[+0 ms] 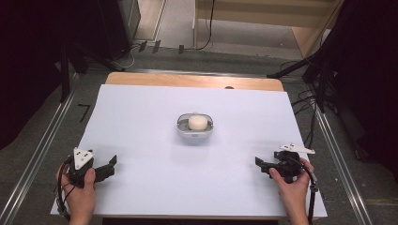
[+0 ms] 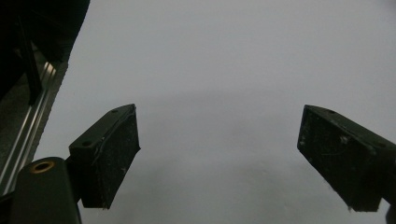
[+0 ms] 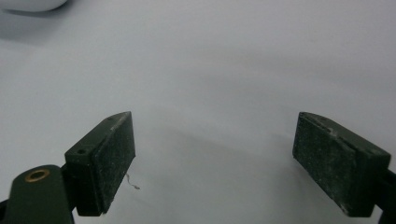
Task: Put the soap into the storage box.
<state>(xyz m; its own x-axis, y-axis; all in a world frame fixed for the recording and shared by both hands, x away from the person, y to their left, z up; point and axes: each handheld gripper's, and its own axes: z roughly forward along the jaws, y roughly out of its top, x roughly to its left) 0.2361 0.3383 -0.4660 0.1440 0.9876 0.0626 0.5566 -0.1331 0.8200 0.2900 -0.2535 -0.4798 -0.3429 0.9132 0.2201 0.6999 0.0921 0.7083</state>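
A small white oval dish point(image 1: 184, 129) sits in the middle of the white table sheet point(image 1: 141, 117), with a round cream-coloured piece point(image 1: 197, 122) inside it. My left gripper point(image 1: 111, 165) rests low at the sheet's near left, held by a hand, jaws pointing right. My right gripper point(image 1: 259, 162) rests at the near right, jaws pointing left toward the centre. In the left gripper view the left gripper point(image 2: 219, 158) is open over bare sheet. The right gripper point(image 3: 215, 161) is open too, and the dish's edge point(image 3: 32, 4) peeks in at the top left.
The wooden table edge point(image 1: 192, 80) shows beyond the sheet. Metal rails point(image 1: 42, 140) run along both sides on the floor. Black stands and cables point(image 1: 319, 79) crowd the far right, and dark equipment stands at the far left.
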